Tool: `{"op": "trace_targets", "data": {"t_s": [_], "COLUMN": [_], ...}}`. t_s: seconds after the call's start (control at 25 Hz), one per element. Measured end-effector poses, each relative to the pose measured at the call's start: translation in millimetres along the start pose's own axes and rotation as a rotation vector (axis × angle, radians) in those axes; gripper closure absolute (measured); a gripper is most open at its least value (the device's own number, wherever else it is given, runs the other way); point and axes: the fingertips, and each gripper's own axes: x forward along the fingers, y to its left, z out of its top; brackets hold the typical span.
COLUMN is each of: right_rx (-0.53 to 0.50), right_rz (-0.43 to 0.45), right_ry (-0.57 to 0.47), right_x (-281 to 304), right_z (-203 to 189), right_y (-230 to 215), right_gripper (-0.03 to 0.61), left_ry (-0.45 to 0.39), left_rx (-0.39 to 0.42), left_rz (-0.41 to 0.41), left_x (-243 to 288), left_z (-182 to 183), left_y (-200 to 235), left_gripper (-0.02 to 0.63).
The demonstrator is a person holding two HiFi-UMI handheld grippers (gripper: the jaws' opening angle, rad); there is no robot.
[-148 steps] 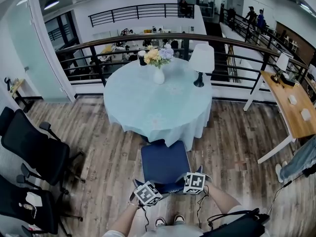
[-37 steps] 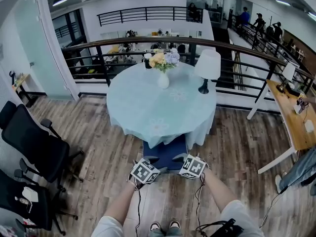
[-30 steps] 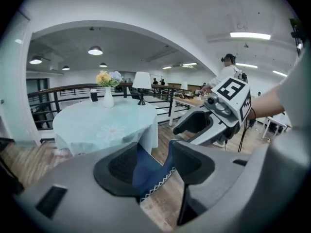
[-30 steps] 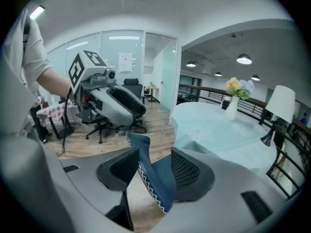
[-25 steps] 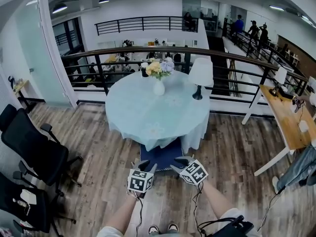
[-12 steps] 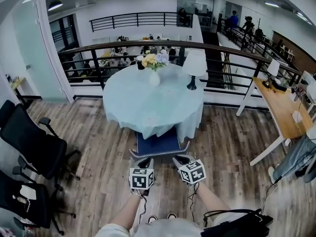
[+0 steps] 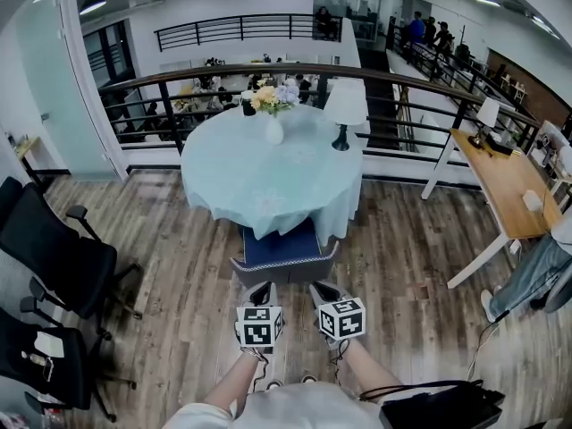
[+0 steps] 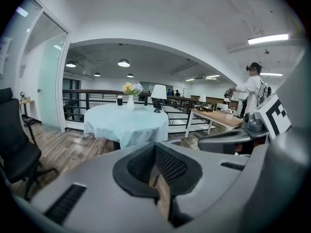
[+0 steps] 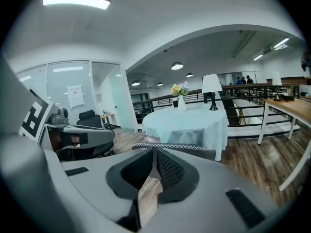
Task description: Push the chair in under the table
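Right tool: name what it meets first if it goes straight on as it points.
Right tool, jaws closing on nothing: probably the grey backrest of the blue-seated chair, just ahead; the cloth-covered round table stands beyond it.

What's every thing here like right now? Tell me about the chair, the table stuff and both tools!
chair: seat partly under the table, back sticking out.
table: covered by a pale blue cloth.
lamp: upright on the table.
flower vase: upright, holding flowers.
left tool: shut, empty.
right tool: jaws closing, nothing between them.
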Motion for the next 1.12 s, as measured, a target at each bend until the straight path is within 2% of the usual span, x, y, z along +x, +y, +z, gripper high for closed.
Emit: {"op": "trace_targets", "data": {"t_s": [0.32,0.52,1.12], "right_rx": [0.017,-0.056,-0.034], "right_rz": [-0.046,-0.09,-0.095], "right_ry": [0.038,0.06,0.059], "right_x": [0.8,-3.4,-14.2], "right_z": [4.7,8.2,10.5], "right_y": [-8.6,-6.2,-9.1], "right_gripper": [0.545,0.561,0.561], "left_ry": [-0.006,-0.019,-0.009], "left_rx": [0.021,0.02,0.01], "left_rz": [0.016,0.022,0.024], "left_x": [-2.6,-3.5,-1.2], "left_z": [6.4,5.4,5.5], "left_y": [-0.7,0.3,-7.4], "left_gripper": [0.609,0.609,0.609]}}
